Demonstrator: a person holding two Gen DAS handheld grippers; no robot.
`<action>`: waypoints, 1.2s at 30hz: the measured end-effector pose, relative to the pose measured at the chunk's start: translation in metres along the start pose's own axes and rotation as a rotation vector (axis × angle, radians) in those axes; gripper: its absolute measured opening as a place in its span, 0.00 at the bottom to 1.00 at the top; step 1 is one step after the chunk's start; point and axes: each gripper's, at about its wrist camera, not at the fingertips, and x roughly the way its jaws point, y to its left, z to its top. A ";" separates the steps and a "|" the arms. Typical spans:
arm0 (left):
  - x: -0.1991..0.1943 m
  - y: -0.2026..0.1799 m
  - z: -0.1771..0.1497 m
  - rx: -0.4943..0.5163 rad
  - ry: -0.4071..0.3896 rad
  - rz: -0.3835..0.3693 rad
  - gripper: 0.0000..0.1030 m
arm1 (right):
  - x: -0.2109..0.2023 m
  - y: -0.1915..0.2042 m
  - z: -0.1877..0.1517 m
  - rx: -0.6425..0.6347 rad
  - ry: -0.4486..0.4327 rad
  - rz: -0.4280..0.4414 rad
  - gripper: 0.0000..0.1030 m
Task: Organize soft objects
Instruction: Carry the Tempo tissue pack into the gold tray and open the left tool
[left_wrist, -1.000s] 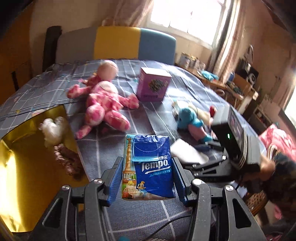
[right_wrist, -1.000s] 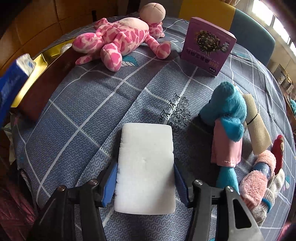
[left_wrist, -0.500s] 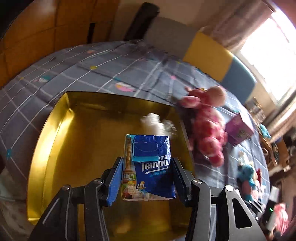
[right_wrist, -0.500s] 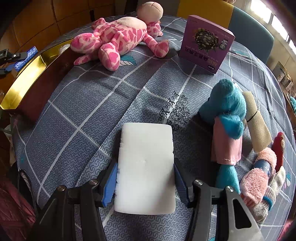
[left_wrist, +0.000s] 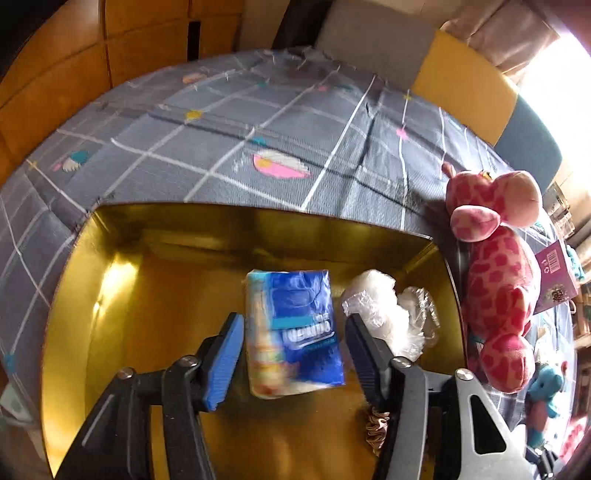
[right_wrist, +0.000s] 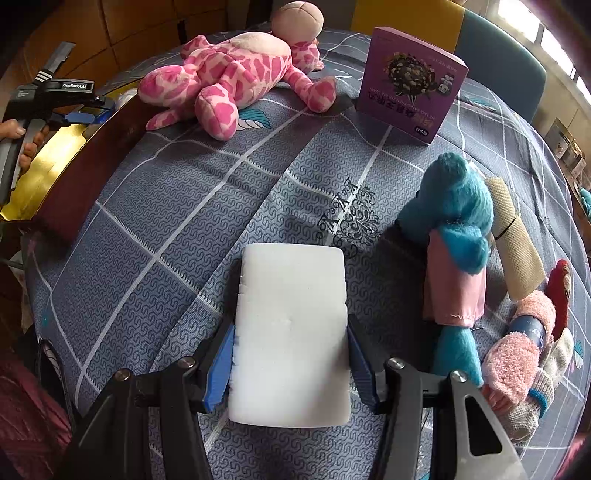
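left gripper (left_wrist: 291, 354) now over gold tray (left_wrist: 74, 280), fingers (left_wrist: 223, 363) just opened, tissue pack (left_wrist: 295, 328) loose between

Left gripper (left_wrist: 291, 354) jaws just opened; tissue pack (left_wrist: 295, 328) between, over gold tray (left_wrist: 74, 295).

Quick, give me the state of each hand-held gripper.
Left hand-held gripper: open, jaws just widened, tissue pack loose between them over the gold box.
Right hand-held gripper: shut on the white sponge.

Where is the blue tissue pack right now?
In the left wrist view, the blue tissue pack is over the gold tray, between the left gripper's just-opened jaws, with the crinkly plastic bag on its right.
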 end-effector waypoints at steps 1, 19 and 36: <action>0.001 0.001 0.001 -0.006 0.005 -0.001 0.65 | 0.000 0.000 0.000 -0.002 -0.001 -0.002 0.54; -0.092 -0.025 -0.083 0.118 -0.210 0.033 0.73 | 0.001 0.001 -0.001 0.002 0.002 -0.012 0.54; -0.125 -0.032 -0.129 0.188 -0.259 0.051 0.76 | -0.006 0.019 0.000 0.061 0.013 -0.138 0.54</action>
